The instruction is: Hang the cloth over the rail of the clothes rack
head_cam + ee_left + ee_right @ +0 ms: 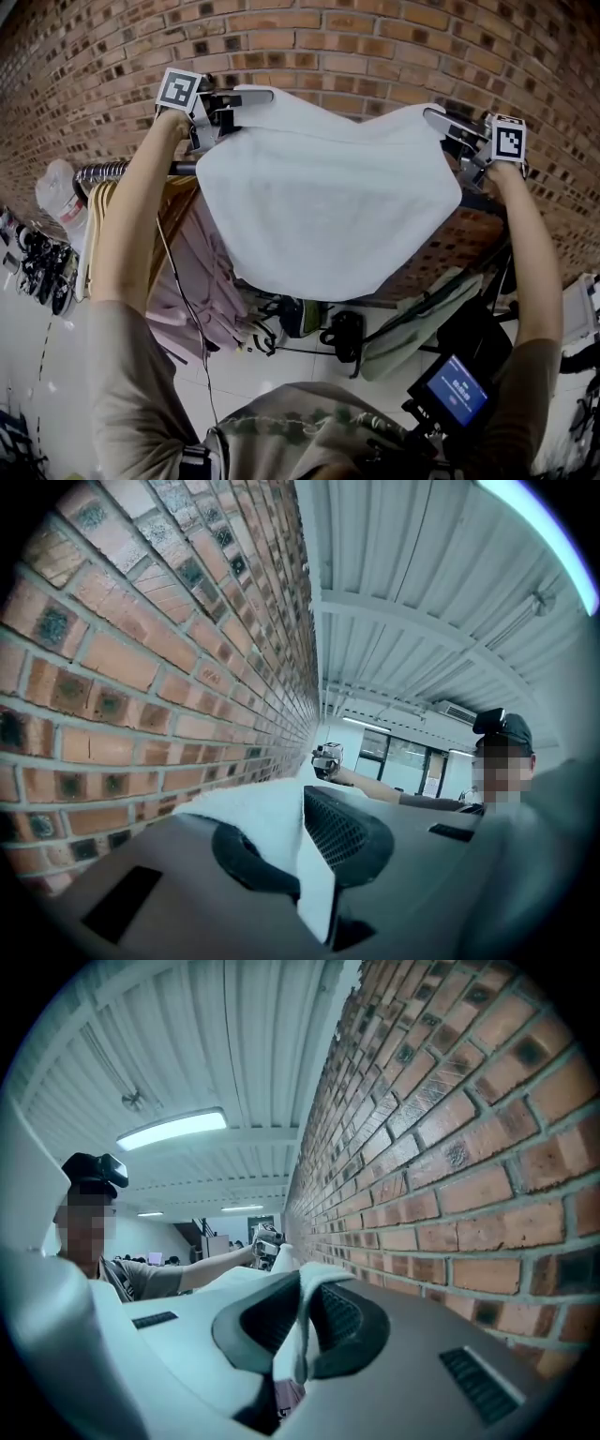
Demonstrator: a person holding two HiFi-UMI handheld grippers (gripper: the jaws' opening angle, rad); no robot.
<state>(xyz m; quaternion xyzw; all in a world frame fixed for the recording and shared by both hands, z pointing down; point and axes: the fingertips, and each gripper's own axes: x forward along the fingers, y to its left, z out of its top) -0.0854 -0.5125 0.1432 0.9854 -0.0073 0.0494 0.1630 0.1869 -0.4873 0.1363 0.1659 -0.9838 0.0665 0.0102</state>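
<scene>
Cloth (328,197), white and thick, was spread between the two tools, one upper corner in each. The left tool (217,111) was clamped narrow on its corner; in the left gripper view a fold of the fabric stood pinched between the pads. The right tool (459,141) was likewise closed tight on the opposite corner, with the hem squeezed between its jaws. The top edge sagged slightly between the two grips, and the lower edge drooped to a rounded point in front of the rack.

Both tools were raised above the rail (103,171), which ran behind the cloth from left to right. Whether the fabric touched the rail could not be told. The brick wall (375,47) stood close behind, and both gripper views showed it running just beside the tools, so little room was open on that side. Pink garments (202,272) crowded the rail's left part, under the left arm. Dark shoes (42,272) lay on the pale floor (28,375) at far left.
</scene>
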